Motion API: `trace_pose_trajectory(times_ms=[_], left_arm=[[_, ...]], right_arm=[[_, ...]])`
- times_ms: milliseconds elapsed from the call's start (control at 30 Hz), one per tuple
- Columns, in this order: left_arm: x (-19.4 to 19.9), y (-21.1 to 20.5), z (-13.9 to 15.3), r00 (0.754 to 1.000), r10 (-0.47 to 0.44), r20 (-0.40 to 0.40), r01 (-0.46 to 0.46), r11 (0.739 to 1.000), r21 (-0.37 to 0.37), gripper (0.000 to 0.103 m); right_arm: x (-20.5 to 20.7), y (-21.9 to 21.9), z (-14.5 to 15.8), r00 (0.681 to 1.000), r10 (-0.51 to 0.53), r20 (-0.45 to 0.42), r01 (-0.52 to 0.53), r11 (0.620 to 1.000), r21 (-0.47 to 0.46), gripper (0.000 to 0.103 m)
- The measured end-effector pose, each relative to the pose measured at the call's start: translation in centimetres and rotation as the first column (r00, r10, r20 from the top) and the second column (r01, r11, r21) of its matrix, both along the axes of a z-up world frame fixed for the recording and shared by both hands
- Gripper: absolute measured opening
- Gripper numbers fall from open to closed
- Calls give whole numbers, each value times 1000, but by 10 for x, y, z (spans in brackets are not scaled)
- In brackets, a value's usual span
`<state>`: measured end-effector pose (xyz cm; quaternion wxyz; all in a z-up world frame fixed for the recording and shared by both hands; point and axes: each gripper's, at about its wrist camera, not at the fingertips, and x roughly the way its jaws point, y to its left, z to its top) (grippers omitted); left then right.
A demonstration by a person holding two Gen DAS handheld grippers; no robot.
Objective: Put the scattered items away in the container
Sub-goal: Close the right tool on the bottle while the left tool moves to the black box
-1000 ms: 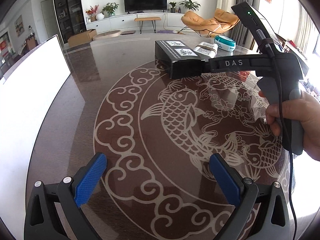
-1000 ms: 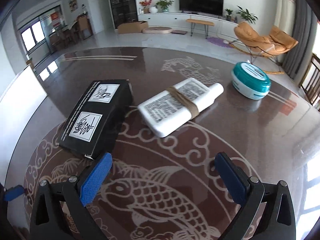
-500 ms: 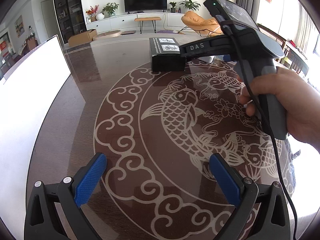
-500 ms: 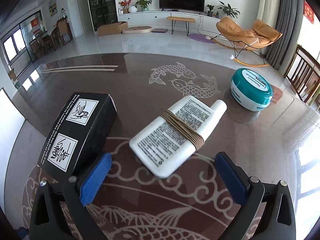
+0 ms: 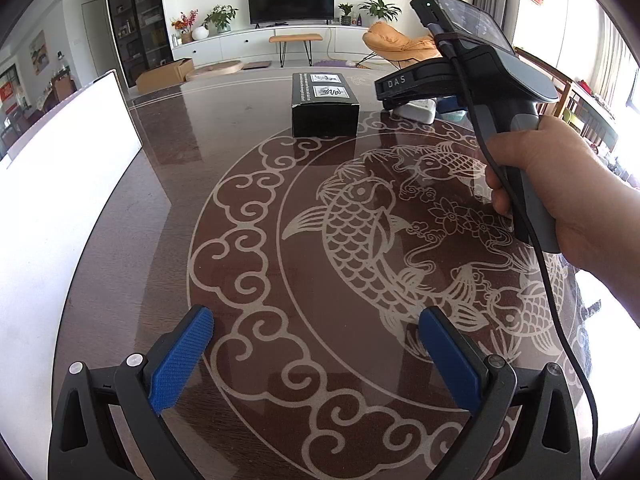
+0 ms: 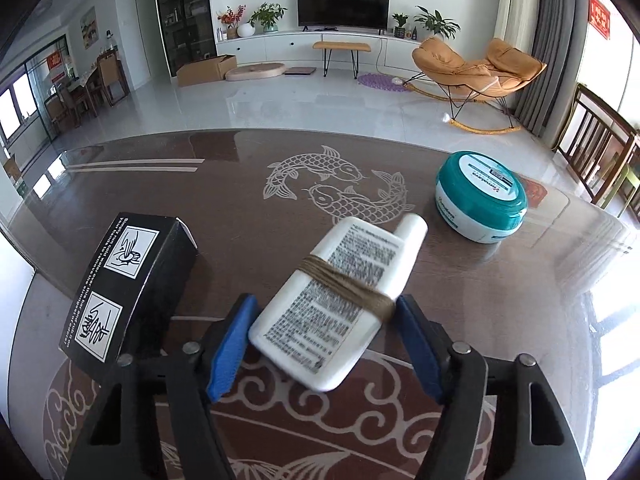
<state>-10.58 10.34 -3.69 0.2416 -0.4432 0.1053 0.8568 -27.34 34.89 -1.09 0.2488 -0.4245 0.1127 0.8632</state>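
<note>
Three items on the table point(image 6: 480, 280): one black box point(image 6: 128, 276), one white bottle point(image 6: 340, 300) (twine-wrapped), one teal-lidded jar point(image 6: 480, 202). Right gripper point(image 6: 324, 350) jaws just closing, pads touching the bottle's sides; left gripper point(image 5: 316, 360) gapes empty.

Left gripper point(image 5: 316, 354) pitched down, jaws wide apart, nothing between blue pads point(image 5: 180, 360); right gripper point(image 6: 322, 340) pitched down, jaws just been closing, bottle point(image 6: 336, 300) between them, both pads point(image 6: 230, 350) at its sides, contact looks made but blurred; right hand point(image 5: 560, 188) wrapped round grey handle, 1 finger on front.
</note>
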Motion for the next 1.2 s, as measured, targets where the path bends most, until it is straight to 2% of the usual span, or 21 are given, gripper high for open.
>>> trace_pose_trajectory(times_ms=[200, 600, 700, 967, 1200], left_arm=[[0, 0, 0, 1000, -6, 0, 6, 1000, 0, 103], [0, 0, 0, 1000, -16, -1, 16, 1000, -3, 103], [-16, 11, 0, 1000, -22, 1, 22, 1000, -1, 103], [-100, 63, 1, 1000, -10, 2, 10, 1000, -1, 103], [-134, 85, 2, 1000, -31, 2, 31, 1000, 0, 103]], right_arm=[[26, -1, 0, 1000, 2, -4, -2, 1000, 1, 67], [163, -40, -4, 1000, 30, -5, -30, 1000, 2, 67], [170, -43, -4, 1000, 25, -2, -25, 1000, 6, 67], [173, -46, -6, 1000, 15, 0, -15, 1000, 10, 67], [173, -46, -8, 1000, 8, 2, -8, 1000, 12, 67]])
